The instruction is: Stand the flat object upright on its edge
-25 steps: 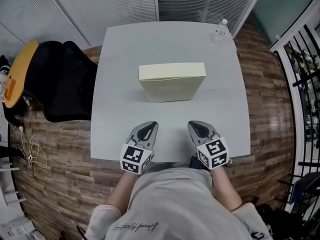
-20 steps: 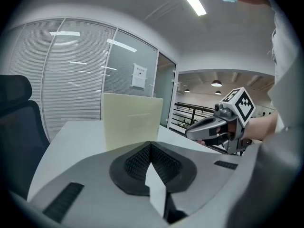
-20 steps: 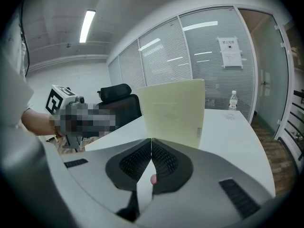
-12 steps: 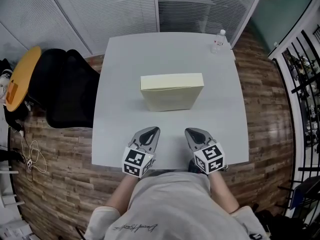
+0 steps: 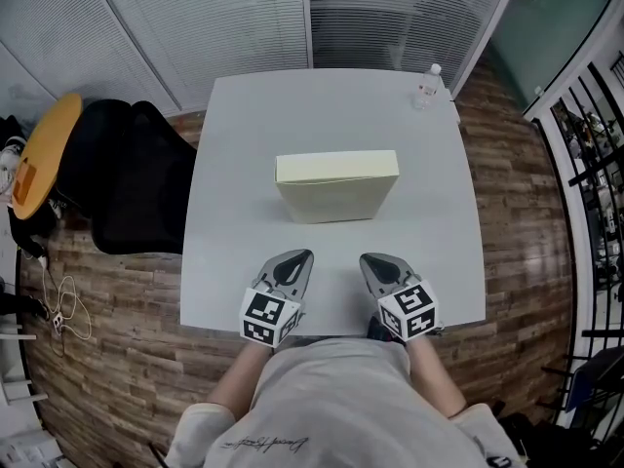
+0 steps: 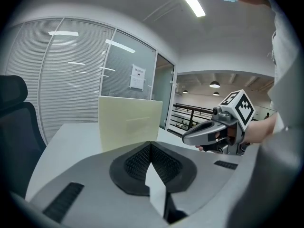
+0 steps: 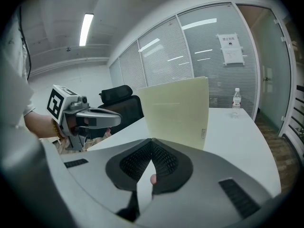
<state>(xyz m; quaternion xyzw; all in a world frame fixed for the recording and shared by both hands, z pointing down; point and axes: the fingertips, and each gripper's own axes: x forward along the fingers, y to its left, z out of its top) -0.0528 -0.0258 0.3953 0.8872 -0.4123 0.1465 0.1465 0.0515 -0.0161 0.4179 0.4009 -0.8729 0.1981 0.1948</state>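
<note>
Box [image 5: 337, 186] standing upright mid-bench [image 5: 234, 261]; left hand-held gripper [image 5: 291, 267] and right hand-held gripper [image 5: 379, 269] pressed together, empty, near the front edge.

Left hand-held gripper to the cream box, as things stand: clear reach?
Probably yes. Only bare table lies between the left hand-held gripper and the box, which stands upright mid-table with nothing beside it. The jaws are shut, so they would need to open before any grasp.
</note>
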